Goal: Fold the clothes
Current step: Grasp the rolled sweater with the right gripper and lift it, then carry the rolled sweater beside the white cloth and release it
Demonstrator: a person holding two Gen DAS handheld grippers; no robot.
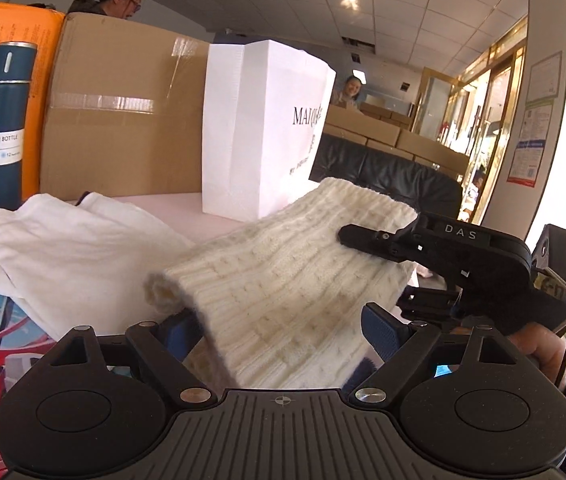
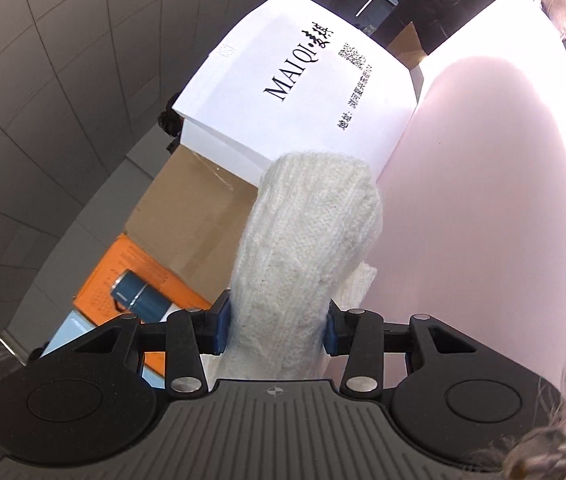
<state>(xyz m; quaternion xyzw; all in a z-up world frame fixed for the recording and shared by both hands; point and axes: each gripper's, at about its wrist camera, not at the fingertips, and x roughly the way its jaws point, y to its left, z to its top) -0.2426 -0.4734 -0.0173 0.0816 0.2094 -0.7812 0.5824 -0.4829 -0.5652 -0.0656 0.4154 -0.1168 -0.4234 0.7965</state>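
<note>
A cream cable-knit garment (image 1: 283,276) hangs bundled above the table, held at both ends. Its near end runs between the blue pads (image 1: 379,328) of my left gripper (image 1: 279,330), which press on it from both sides with the jaws wide apart. In the left wrist view, the black right gripper (image 1: 363,240) comes in from the right and clamps the far ribbed end. From the right wrist view, my right gripper (image 2: 275,330) is shut on the knit (image 2: 307,240), which stands up between its pads. A second garment of white fleece (image 1: 63,248) lies crumpled on the left.
A white paper bag (image 1: 259,128) stands on the pale pink table (image 2: 483,200) just beyond the knit. Behind it are a large cardboard box (image 1: 123,112), an orange box (image 1: 3,28) and a blue vacuum bottle (image 1: 3,120). A black sofa (image 1: 383,172) and two people are farther back.
</note>
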